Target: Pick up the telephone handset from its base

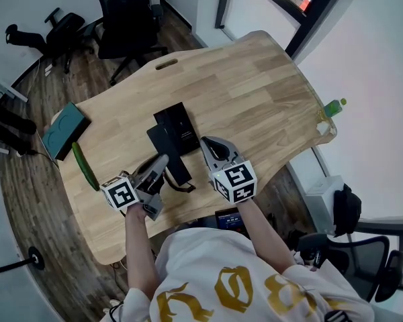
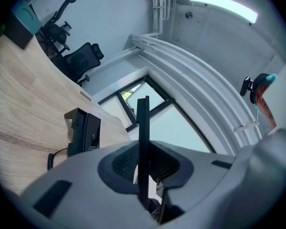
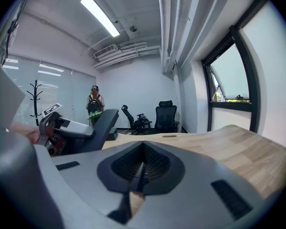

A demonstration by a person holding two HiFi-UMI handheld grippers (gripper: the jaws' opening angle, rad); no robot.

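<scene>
Bright, even: daylight from windows [image 3: 229,75] plus ceiling strip light [image 3: 100,15]. Gripper views fisheye, black vignetted corners; shadows soft.

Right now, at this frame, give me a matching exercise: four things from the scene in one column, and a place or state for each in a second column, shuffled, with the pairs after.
Things:
1. handset
2. phone base
3. bottle
4. right gripper

Places and states:
A. by the right edge of the table
B. jaws together, nothing between them
C. clamped in the left gripper, off its cradle
D. resting on the table's middle, ahead of both grippers

Pairs: 1-C, 2-D, 3-A, 4-B
</scene>
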